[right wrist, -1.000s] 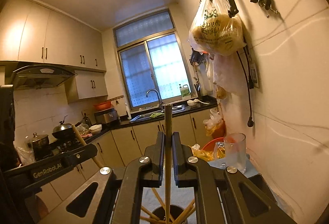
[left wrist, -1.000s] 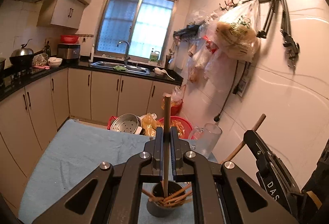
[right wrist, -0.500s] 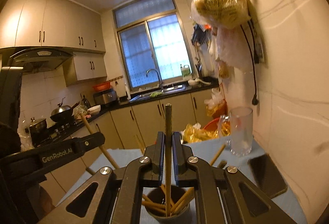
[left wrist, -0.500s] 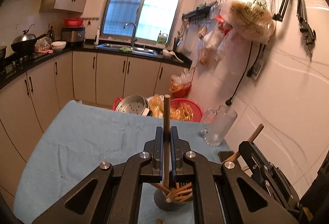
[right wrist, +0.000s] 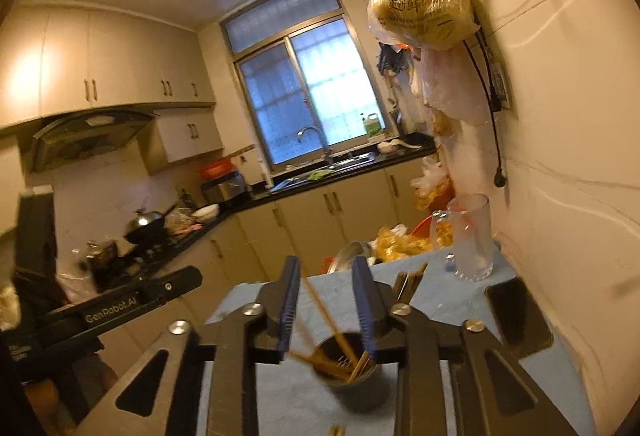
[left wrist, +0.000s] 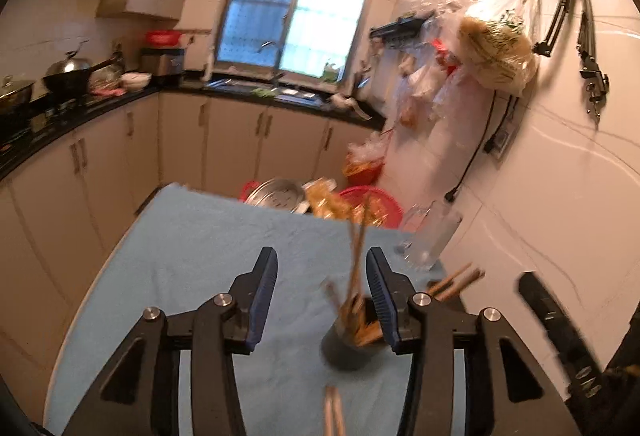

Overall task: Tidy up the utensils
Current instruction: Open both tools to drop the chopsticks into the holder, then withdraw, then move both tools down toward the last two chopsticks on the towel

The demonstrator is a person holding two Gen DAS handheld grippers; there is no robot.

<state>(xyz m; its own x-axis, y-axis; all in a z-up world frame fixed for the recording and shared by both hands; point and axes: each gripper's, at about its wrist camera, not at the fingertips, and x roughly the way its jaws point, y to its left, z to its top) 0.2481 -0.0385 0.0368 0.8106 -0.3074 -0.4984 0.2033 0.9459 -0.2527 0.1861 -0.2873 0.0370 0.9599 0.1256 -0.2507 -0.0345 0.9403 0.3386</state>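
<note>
A dark grey cup (left wrist: 347,348) full of wooden chopsticks (left wrist: 356,272) stands on the blue table cloth (left wrist: 192,244). My left gripper (left wrist: 322,302) is open just above the cup, which sits by its right finger. My right gripper (right wrist: 326,306) is also open above the same cup (right wrist: 352,376), with chopsticks (right wrist: 320,310) leaning between its fingers, blurred. A loose pair of chopsticks (left wrist: 334,412) lies on the cloth in front of the cup. More chopsticks (left wrist: 456,282) lie to the cup's right.
A clear glass mug (right wrist: 472,240) stands at the table's far right by the wall. A black phone (right wrist: 516,312) lies near it. A metal basin (left wrist: 276,194) and a red basket (left wrist: 370,206) sit beyond the table's far edge. Bags (right wrist: 424,8) hang on the right wall.
Both grippers held a chopstick upright over the cup and have now opened. The chopsticks have dropped into the cup. Both views are blurred by motion.
</note>
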